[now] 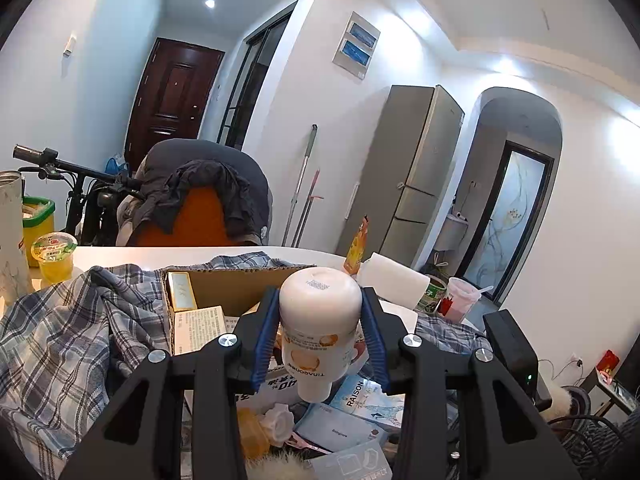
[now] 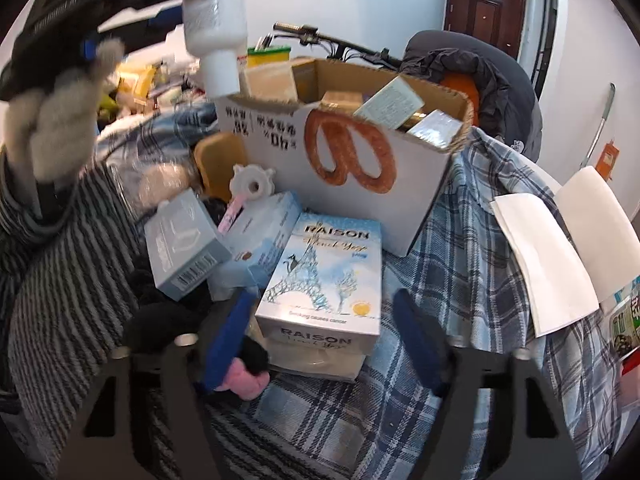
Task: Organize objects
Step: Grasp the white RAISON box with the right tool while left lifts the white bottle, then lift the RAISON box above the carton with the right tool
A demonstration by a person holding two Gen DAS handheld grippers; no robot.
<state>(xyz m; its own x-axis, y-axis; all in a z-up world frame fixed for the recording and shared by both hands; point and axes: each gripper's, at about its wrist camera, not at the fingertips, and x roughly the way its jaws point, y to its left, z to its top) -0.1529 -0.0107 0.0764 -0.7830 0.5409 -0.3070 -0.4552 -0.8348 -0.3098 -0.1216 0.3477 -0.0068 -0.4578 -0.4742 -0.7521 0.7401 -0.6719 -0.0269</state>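
With the white plastic bottle [image 1: 316,320] clamped upside down in the left gripper [image 1: 320,332] and the right gripper [image 2: 326,340] spread empty, the bottle is best lowered inside the brown cardboard box [image 1: 236,284] rim before release.

White plastic bottle [image 1: 318,328] is hanging upside down, cap end pointing down, in the air just in front of the cardboard box [image 2: 360,152]. RAISON carton [image 2: 320,276] is lying flat right against that box's front, with other small boxes crowding beside it.
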